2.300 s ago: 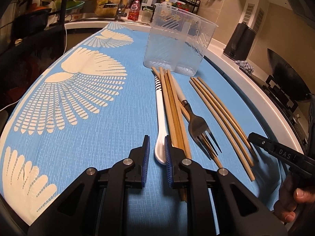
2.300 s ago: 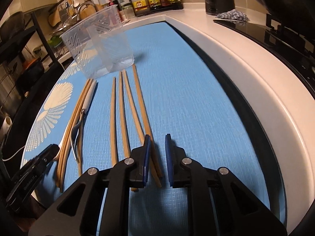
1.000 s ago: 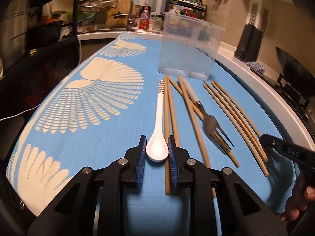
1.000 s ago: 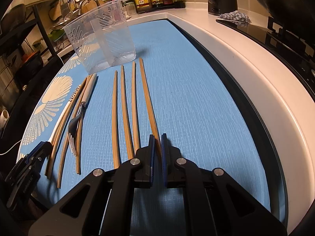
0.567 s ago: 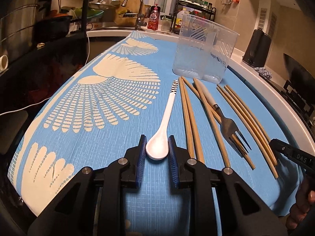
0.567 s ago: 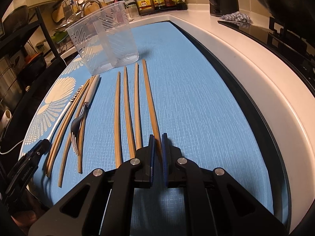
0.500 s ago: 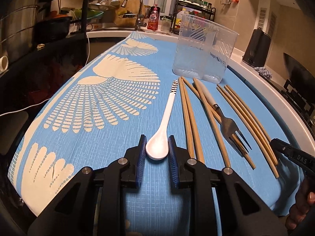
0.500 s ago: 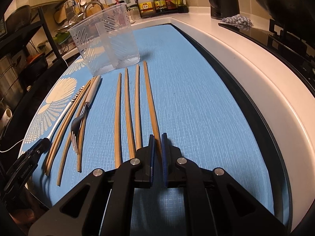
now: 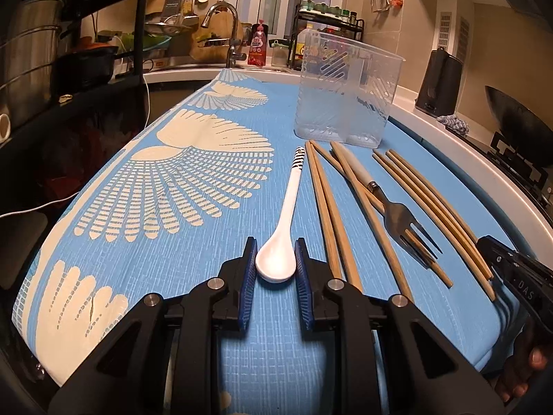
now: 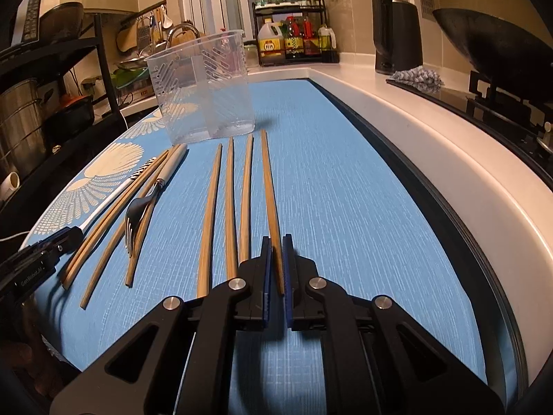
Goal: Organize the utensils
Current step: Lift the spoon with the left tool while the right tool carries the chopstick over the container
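White spoon [image 9: 281, 231], striped handle tip, pinched in left gripper [image 9: 275, 269].

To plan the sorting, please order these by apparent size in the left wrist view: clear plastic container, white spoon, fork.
1. Clear plastic container, the largest, though farthest away.
2. White spoon and fork: similar length; the spoon is nearer the camera, so I leave them unranked.

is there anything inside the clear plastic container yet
No, the clear container stands empty, while the spoon, fork and chopsticks lie on the blue mat.
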Tool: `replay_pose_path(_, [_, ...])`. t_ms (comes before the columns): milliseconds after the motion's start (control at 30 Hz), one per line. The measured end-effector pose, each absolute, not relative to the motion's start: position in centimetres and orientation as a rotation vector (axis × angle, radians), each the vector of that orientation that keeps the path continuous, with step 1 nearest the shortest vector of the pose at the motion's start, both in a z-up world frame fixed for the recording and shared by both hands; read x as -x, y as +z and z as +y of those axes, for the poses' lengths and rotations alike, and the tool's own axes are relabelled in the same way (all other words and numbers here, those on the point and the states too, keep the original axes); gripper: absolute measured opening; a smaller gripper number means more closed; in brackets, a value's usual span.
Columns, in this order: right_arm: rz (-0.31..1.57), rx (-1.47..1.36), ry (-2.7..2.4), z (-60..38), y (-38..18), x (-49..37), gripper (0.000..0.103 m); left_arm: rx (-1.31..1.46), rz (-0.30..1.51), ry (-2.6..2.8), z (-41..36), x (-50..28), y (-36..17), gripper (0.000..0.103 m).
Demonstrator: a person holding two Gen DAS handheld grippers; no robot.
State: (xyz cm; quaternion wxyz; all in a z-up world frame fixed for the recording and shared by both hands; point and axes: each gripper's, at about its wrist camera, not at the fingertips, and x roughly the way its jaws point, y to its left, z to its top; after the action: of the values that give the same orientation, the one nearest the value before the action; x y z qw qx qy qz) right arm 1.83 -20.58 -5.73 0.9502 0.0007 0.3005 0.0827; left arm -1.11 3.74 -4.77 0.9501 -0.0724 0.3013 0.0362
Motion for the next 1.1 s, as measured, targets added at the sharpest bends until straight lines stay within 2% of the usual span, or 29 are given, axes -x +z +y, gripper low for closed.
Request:
replay_pose_path(233, [0.599,-0.043,0.178,-21.3,-5.2,-1.7,0.005,0.093,0.554,0.077,3.2,2.0,-3.2,0.022])
replay_pose_path(667, [0.499,-0.002,0.198,-21.2,1.0,-1.2,0.005,0.022,0.396,0.061,3.2,1.8,2.5,0.022])
replay_pose_path(1100, [0.391,0.022,0.191,-21.5,7.4,-2.6,0.005,0.027,0.410,0.040,5.0,-1.7,6.8,0.022])
